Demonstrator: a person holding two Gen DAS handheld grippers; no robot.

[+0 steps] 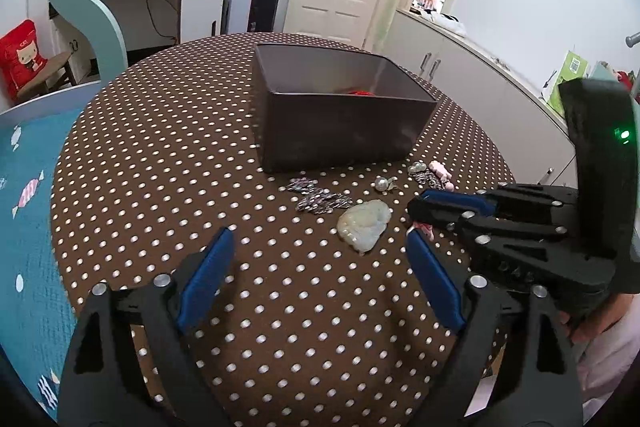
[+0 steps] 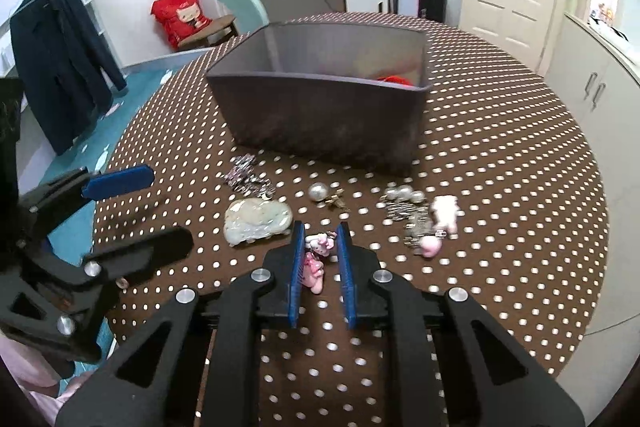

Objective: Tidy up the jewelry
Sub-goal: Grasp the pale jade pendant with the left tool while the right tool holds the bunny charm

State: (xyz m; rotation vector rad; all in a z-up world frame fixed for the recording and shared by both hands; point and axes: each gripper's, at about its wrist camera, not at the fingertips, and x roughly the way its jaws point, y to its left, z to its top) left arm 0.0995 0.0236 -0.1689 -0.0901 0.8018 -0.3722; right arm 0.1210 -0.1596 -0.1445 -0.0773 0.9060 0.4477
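Round polka-dot table (image 2: 500, 167): dark box (image 2: 320, 119), jade pendant (image 2: 256, 219), pearl earring (image 2: 320, 193), chain bracelet (image 2: 248, 177), pink charms (image 2: 440, 223).

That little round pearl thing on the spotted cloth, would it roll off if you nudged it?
Probably not far. The pearl piece has a round bead, which alone would likely roll, but a small brassy fitting joined to it rests on the tablecloth and should act as a brake. It looks small and light, so a nudge would more likely make it skid or pivot. Its smooth bead may be slippery to pinch.
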